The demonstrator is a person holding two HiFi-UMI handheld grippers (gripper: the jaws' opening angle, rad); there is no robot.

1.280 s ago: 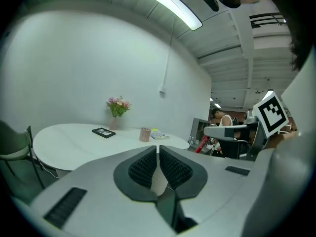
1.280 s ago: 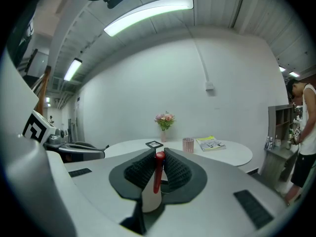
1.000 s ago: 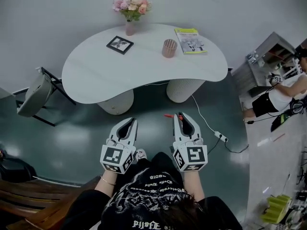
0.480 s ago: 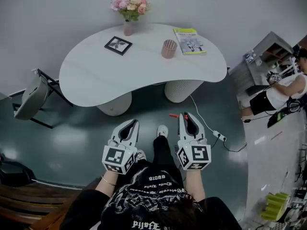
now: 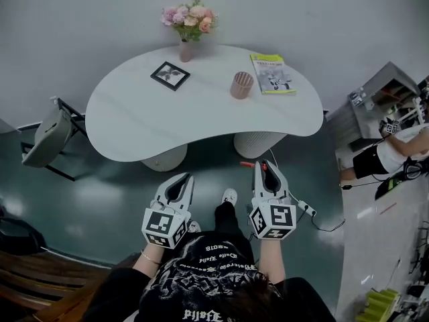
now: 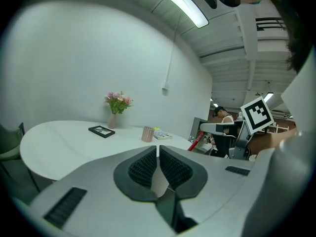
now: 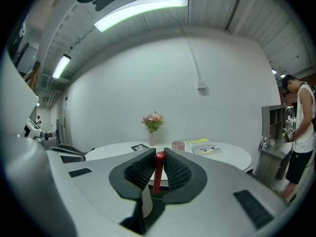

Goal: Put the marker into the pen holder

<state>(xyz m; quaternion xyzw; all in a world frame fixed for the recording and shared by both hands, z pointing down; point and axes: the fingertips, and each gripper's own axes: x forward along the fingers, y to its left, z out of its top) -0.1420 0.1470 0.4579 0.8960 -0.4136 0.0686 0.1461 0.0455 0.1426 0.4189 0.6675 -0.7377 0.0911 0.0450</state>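
Observation:
The pink pen holder (image 5: 242, 84) stands on the white table (image 5: 134, 123), right of its middle, and shows small and far ahead as the pen holder (image 7: 177, 145) and the pen holder (image 6: 147, 134) in both gripper views. My right gripper (image 5: 263, 167) is shut on the red marker (image 5: 249, 164), over the floor short of the table's near edge. In the right gripper view the marker (image 7: 157, 174) stands nearly upright between the pads of the right gripper (image 7: 158, 155). My left gripper (image 5: 179, 180) hangs beside it, shut with nothing in it; its jaws meet at the left gripper (image 6: 158, 149).
On the table are a vase of flowers (image 5: 190, 20), a black picture frame (image 5: 169, 75) and a yellow booklet (image 5: 271, 72). A chair (image 5: 50, 136) stands at the left. A power strip (image 5: 305, 210) lies on the floor at the right, near a shelf unit (image 5: 375, 92) and another person (image 5: 395, 153).
Both grippers have moved forward toward the table, and the table sits closer in view. The marker stays in the right gripper; the left stays shut.

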